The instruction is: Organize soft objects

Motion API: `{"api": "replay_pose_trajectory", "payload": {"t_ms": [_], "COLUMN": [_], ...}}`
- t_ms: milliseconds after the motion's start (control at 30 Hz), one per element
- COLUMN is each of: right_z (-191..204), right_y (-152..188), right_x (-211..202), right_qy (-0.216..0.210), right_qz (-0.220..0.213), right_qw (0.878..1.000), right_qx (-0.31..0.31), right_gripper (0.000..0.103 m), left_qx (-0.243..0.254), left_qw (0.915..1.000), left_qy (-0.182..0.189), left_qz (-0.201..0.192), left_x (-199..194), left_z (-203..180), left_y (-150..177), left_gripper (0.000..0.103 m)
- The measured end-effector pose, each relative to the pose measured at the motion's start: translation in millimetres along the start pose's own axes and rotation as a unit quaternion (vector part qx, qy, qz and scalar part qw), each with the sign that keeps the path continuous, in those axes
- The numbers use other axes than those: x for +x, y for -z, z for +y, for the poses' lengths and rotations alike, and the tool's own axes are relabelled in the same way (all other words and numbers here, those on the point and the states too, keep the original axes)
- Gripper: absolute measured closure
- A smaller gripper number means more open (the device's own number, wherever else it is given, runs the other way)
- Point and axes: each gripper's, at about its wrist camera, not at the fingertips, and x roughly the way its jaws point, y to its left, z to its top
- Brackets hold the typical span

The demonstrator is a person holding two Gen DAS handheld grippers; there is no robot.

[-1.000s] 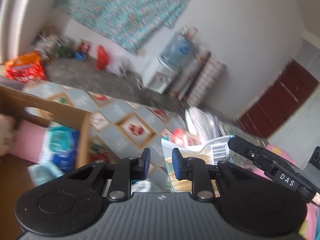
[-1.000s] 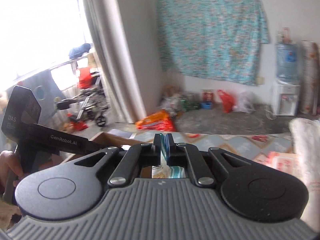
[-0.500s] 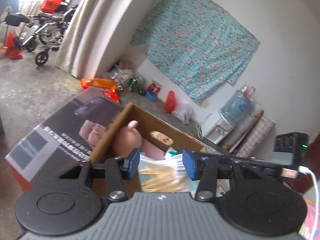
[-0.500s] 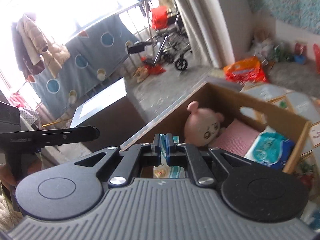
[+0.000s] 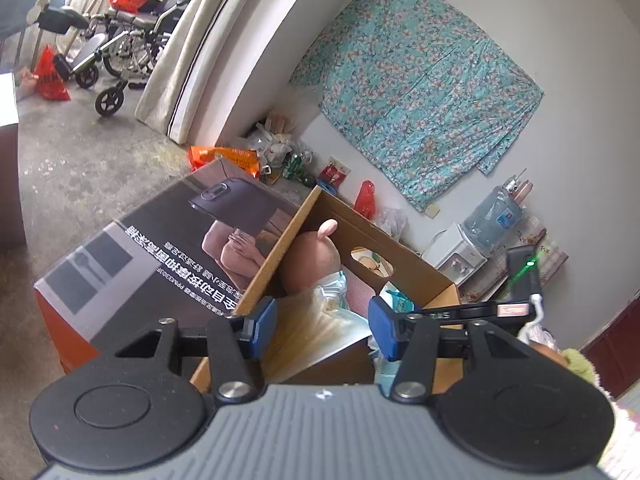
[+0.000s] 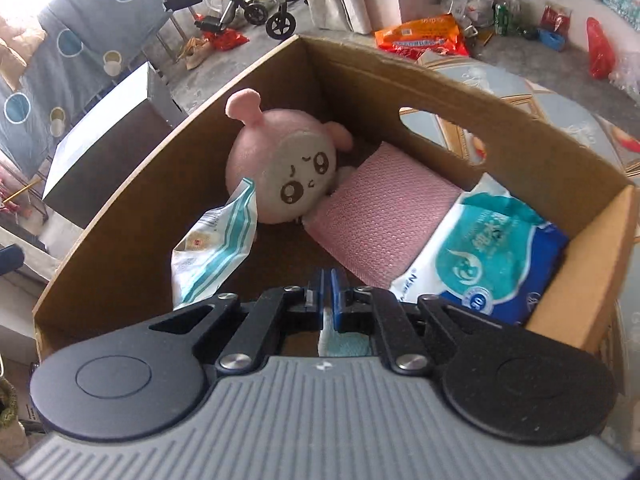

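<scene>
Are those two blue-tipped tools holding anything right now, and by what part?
The right tool pinches an edge of a white-and-teal striped packet hanging into the cardboard box. The left tool, its jaws just opened, holds nothing.

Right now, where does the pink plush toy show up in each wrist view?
Left wrist: pink plush toy at picture centre, seen from behind, just inside the cardboard box.
Right wrist: upper left of centre, face toward the camera, in the box's far corner beside the pink pad.
Shared landmark: the oval handle cut-out in the box wall.
</scene>
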Motion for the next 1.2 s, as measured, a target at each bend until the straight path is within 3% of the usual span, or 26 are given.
{"api": "replay_pose_trajectory", "payload": {"t_ms": [100,200,300,333,367,433,600,667,700,767,800,933,1000,1133,1200], "right_z": [-7.4,-9.7,-4.4,-0.9,2.8,11.6,12.4,13.0,12.6,14.5,15.9,22.5,30.6,38.7,41.8], "right_y": [9.6,10.1,9.5,10.2,12.6,14.2,16.6,17.8,18.3,18.8,18.4,12.8,9.2,-0.7,-3.3], "right_x": [-23.8,-36.4,-35.9,-33.4,-28.5,-13.0,28.7,36.1,38.8,37.3,35.7,28.1,28.7,42.3,47.6], "right_qy": [0.007,-0.043,-0.102,-0.111,-0.118,-0.119,-0.124,-0.111,-0.110,-0.109,-0.115,-0.197,-0.210,-0.161,-0.096], "right_qz": [-0.028,-0.032,-0.014,-0.007,-0.001,0.014,0.013,-0.003,-0.011,-0.021,-0.023,0.021,0.054,0.053,0.032], "right_qw": [1.000,0.998,0.993,0.992,0.990,0.987,0.974,0.974,0.973,0.975,0.976,0.972,0.972,0.985,0.995], "right_qx": [-0.007,0.017,0.055,0.066,0.080,0.105,0.189,0.197,0.201,0.192,0.182,0.128,0.089,0.044,0.017], "right_gripper": [0.098,0.093,0.060,0.044,0.035,0.028,0.032,0.066,0.067,0.085,0.088,0.090,0.090,0.086,0.071], "left_qx": [0.011,0.020,0.029,0.032,0.034,0.031,0.018,0.015,0.015,0.013,0.012,0.011,0.011,0.008,0.006], "left_qw": [0.9999,0.9994,0.9984,0.9981,0.9978,0.9977,0.9983,0.9983,0.9983,0.9982,0.9981,0.9976,0.9972,0.9973,0.9977], "left_qy": [-0.005,-0.012,-0.021,-0.024,-0.026,-0.027,-0.025,-0.025,-0.025,-0.026,-0.026,-0.030,-0.034,-0.036,-0.033], "left_qz": [-0.009,-0.026,-0.043,-0.048,-0.051,-0.053,-0.050,-0.050,-0.050,-0.053,-0.055,-0.062,-0.066,-0.064,-0.059], "left_x": [-2.0,-6.1,-12.3,-13.9,-15.4,-17.9,-21.5,-23.8,-25.0,-27.7,-29.5,-34.2,-34.7,-32.0,-31.1], "left_z": [-0.8,-1.6,-2.8,-1.9,-2.0,-1.0,3.3,4.9,5.7,7.7,9.3,14.8,17.2,18.7,17.8], "left_y": [3.0,7.4,13.3,14.9,16.7,20.0,26.6,30.4,32.1,34.7,35.6,35.4,34.8,35.1,36.3], "left_gripper": [0.045,0.039,0.036,0.035,0.034,0.033,0.033,0.033,0.033,0.033,0.033,0.033,0.033,0.033,0.033]}}
